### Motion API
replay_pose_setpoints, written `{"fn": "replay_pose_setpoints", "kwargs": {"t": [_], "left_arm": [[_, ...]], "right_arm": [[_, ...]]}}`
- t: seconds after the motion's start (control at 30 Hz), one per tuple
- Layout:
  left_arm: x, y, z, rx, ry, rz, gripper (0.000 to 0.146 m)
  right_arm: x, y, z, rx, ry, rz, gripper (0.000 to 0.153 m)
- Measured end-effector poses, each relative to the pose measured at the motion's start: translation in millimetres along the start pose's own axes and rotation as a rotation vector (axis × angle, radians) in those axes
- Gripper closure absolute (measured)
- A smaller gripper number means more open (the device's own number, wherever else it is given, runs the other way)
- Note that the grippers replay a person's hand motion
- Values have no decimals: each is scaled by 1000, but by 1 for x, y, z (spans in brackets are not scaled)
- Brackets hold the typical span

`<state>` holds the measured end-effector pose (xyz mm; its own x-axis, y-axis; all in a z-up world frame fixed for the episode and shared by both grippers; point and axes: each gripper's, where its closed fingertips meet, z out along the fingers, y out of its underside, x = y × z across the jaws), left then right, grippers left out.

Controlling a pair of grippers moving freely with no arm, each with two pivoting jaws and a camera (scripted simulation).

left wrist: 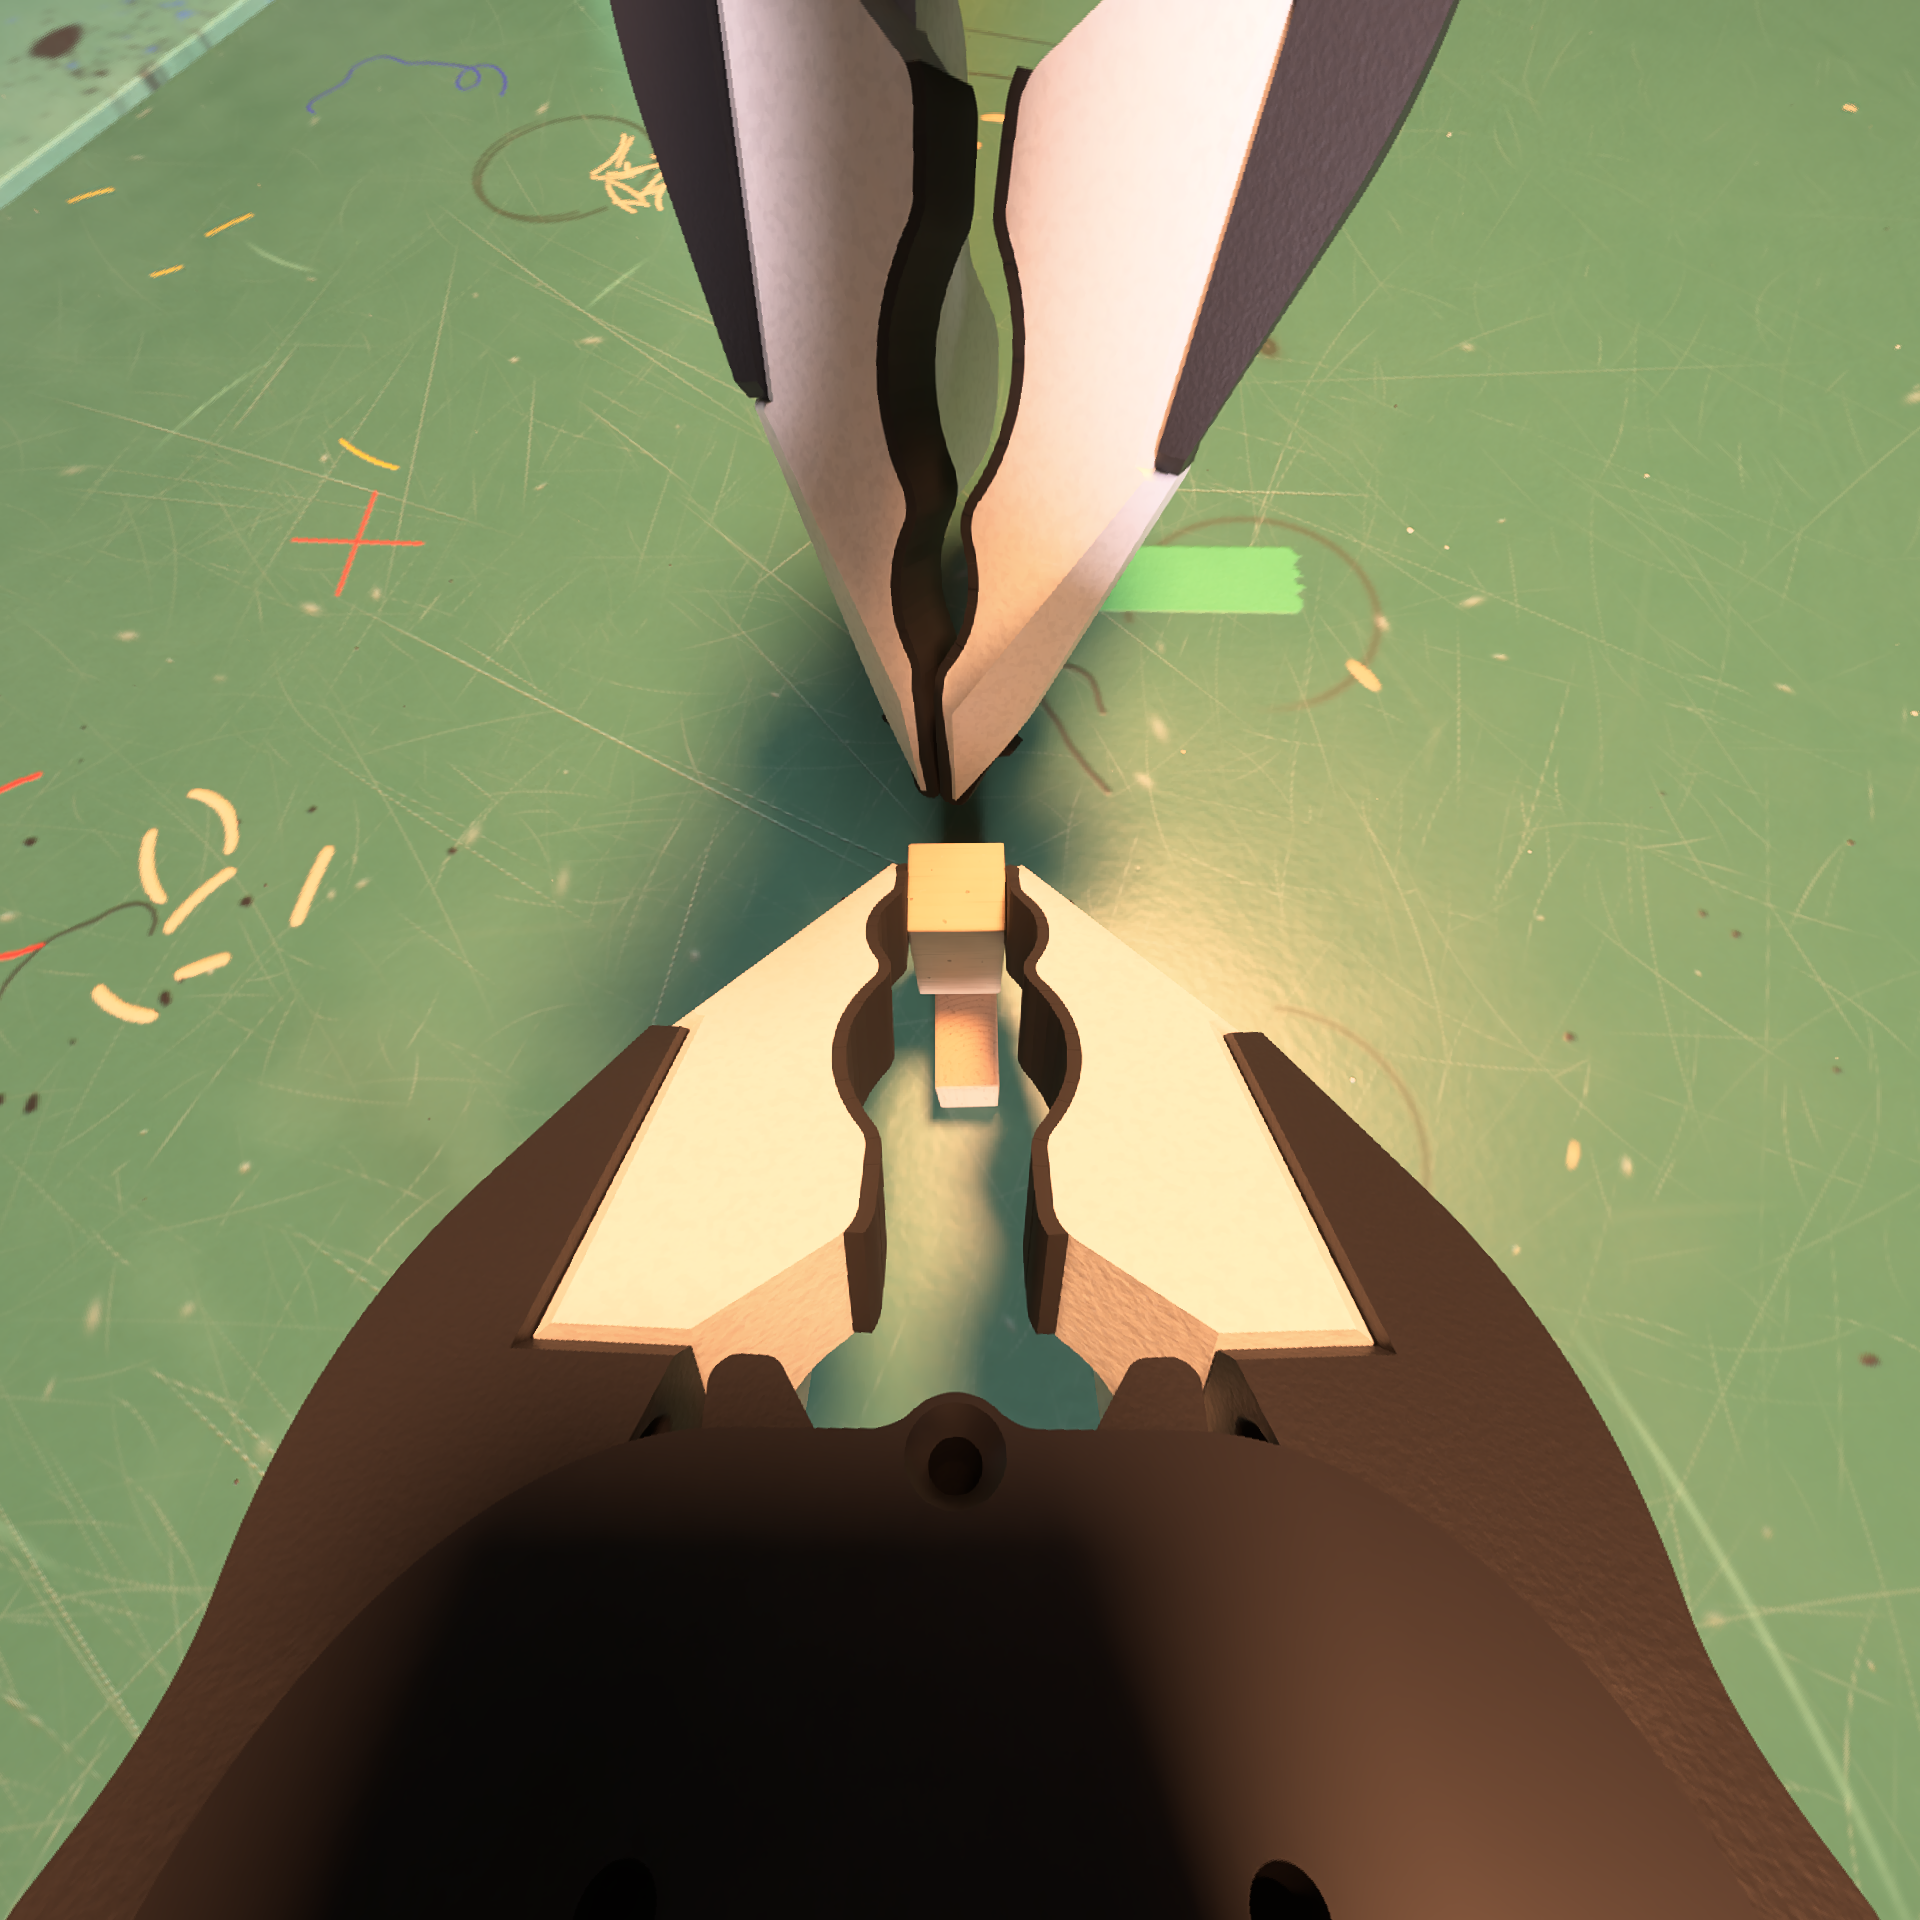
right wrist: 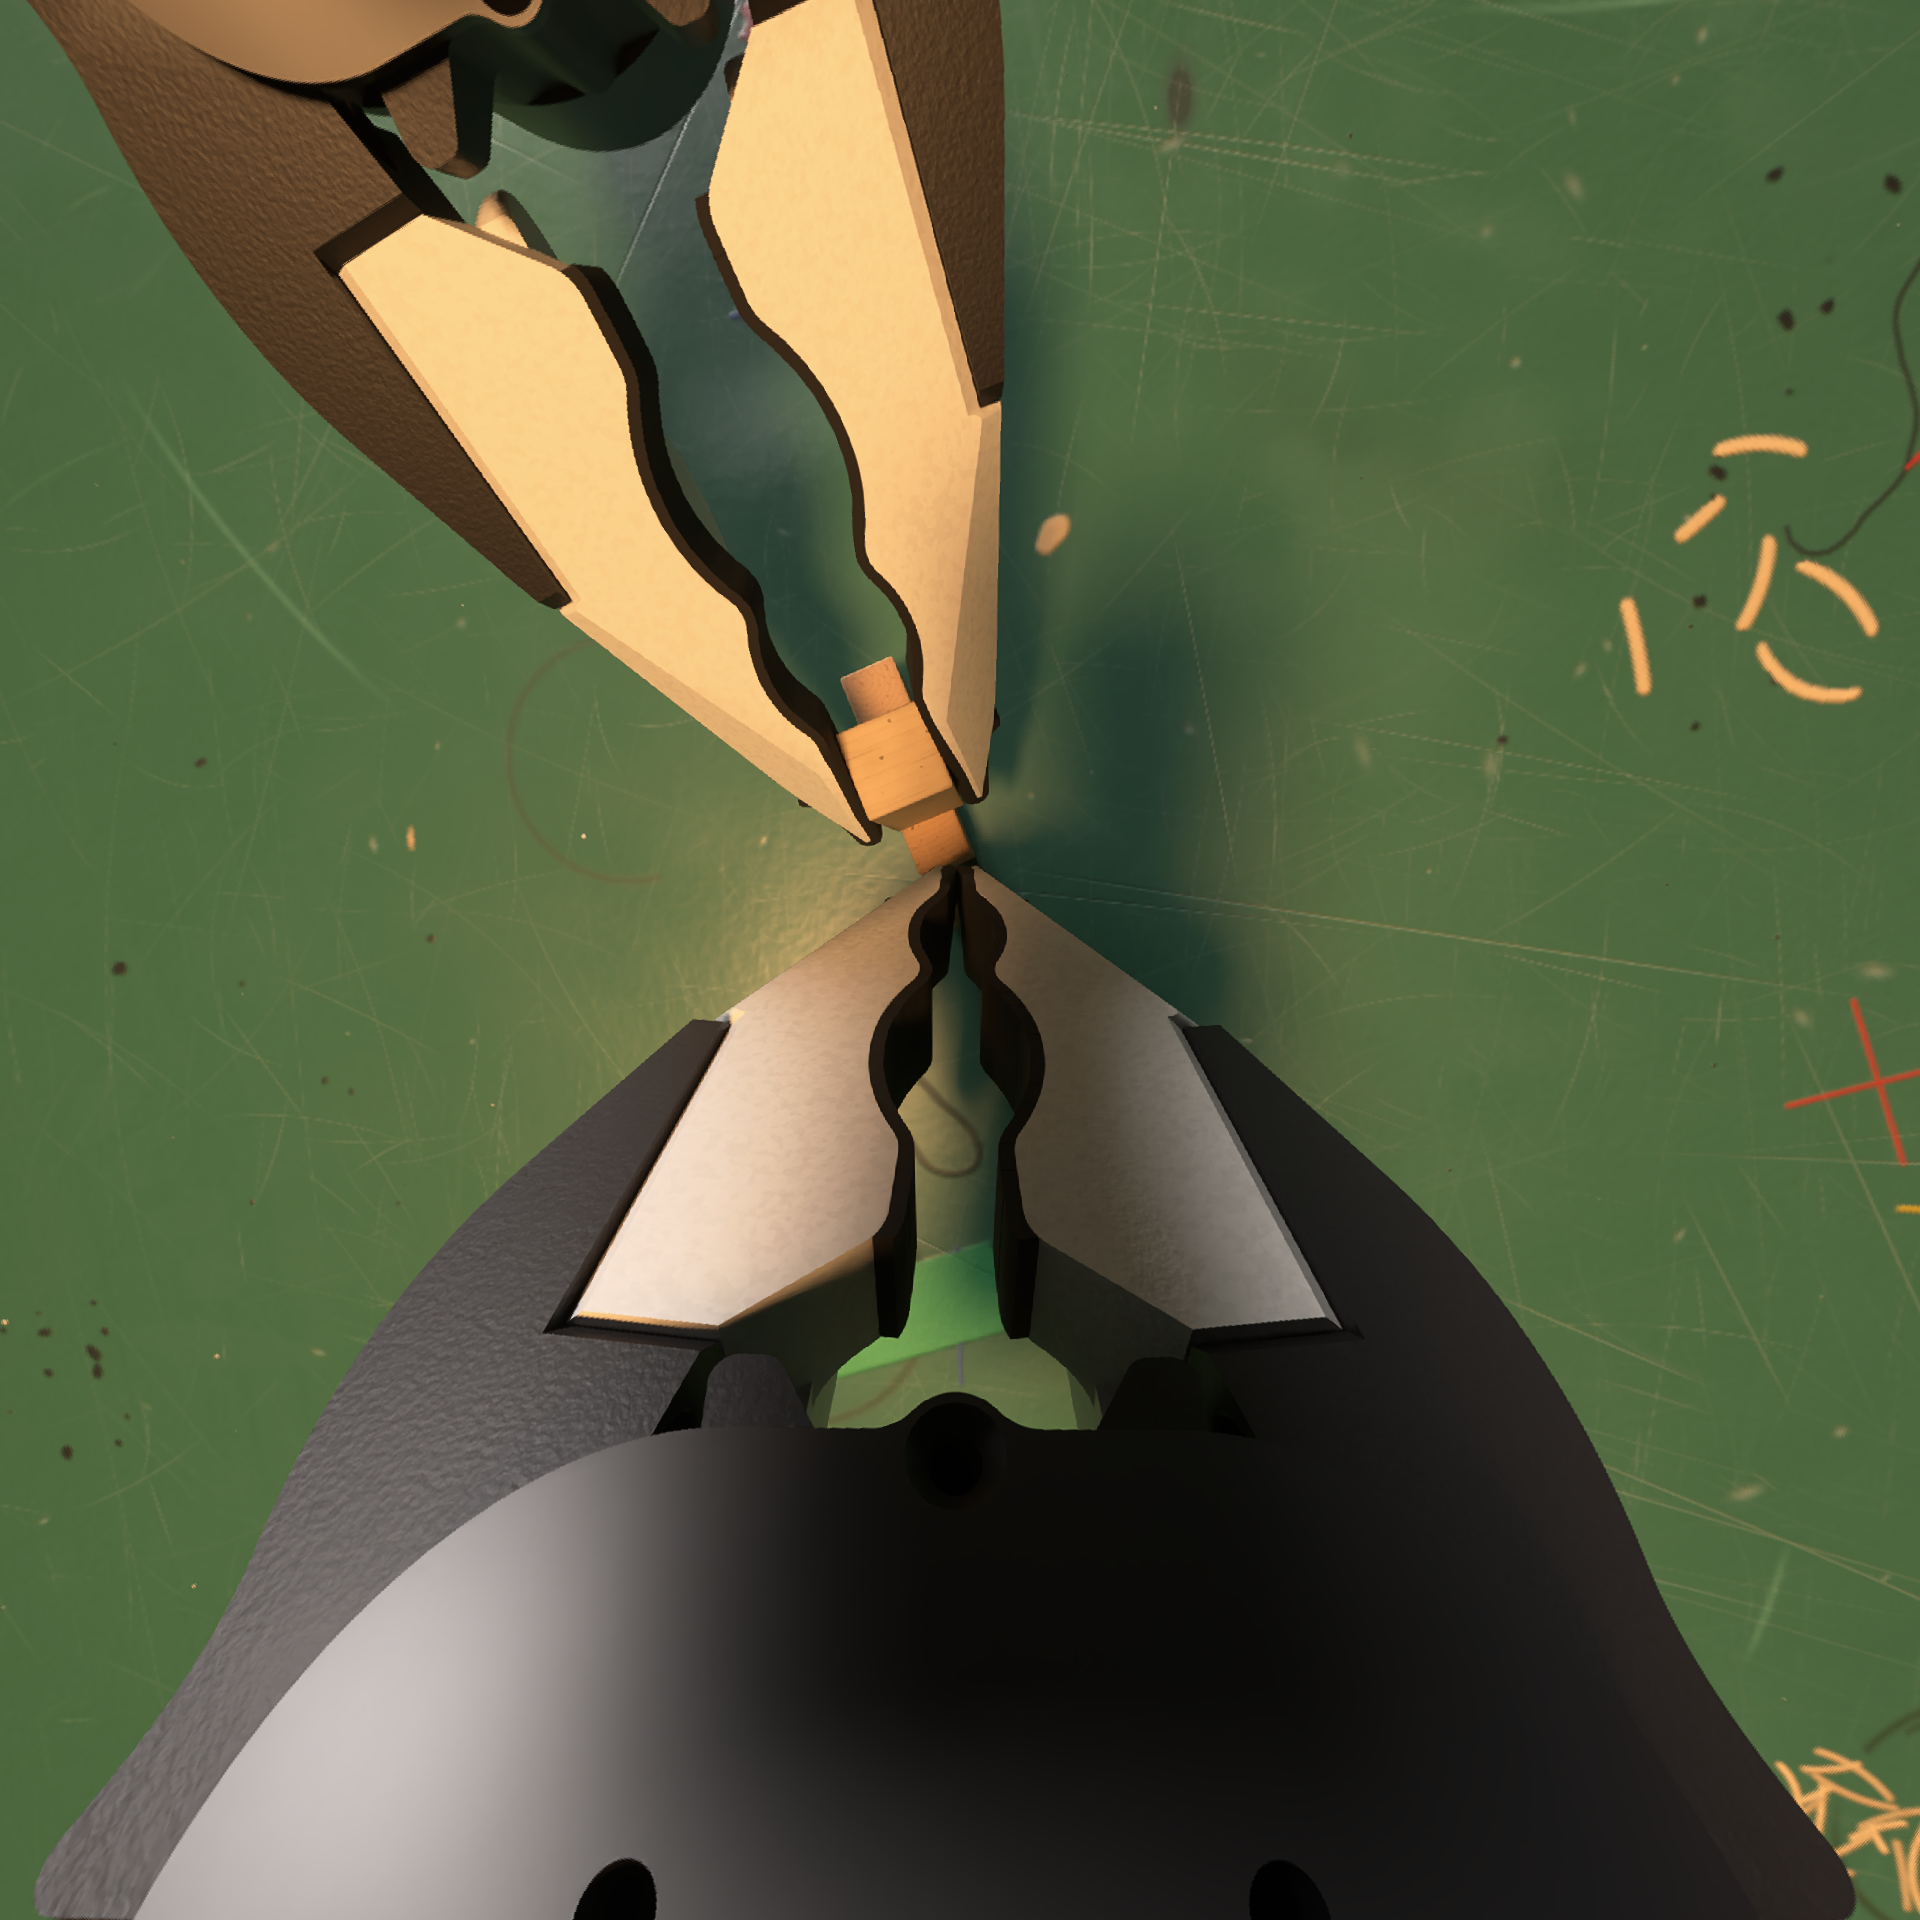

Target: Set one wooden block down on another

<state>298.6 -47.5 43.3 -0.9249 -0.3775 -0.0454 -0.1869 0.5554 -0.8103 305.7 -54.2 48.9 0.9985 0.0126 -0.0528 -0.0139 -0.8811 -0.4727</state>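
Note:
My left gripper (left wrist: 956,873), brown with cream fingers, is shut on a small wooden block (left wrist: 956,888) at its fingertips. Directly under it a narrower, longer wooden block (left wrist: 966,1049) lies on the green mat; I cannot tell whether the two touch. In the right wrist view the held block (right wrist: 894,769) sits across the lower block (right wrist: 935,840), which sticks out on both sides. My right gripper (right wrist: 956,878), black with pale fingers, is shut and empty, its tips just short of the lower block's near end. It also shows in the left wrist view (left wrist: 940,792), facing my left gripper.
The scratched green mat (left wrist: 416,1143) spreads all around. A bright green tape strip (left wrist: 1205,580) lies beside the right gripper and shows under it in the right wrist view (right wrist: 925,1309). A red cross mark (left wrist: 355,542) and pale scribbles (left wrist: 197,904) lie to the side.

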Motion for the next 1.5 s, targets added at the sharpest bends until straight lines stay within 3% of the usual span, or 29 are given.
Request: {"fn": "replay_pose_setpoints", "kwargs": {"t": [0.8,1.03,1.37,1.5], "left_arm": [[0,0,-1,17,-10,26,129],[0,0,-1,25,-14,31,129],[3,-6,-7,75,26,15,121],[-3,-17,-20,184,-4,-17,119]], "right_arm": [[-4,-3,3,-71,-4,-10,153],[9,-9,-21,120,-2,106,153],[4,5,-12,114,81,24,153],[18,-2,-27,277,145,41,153]]}}
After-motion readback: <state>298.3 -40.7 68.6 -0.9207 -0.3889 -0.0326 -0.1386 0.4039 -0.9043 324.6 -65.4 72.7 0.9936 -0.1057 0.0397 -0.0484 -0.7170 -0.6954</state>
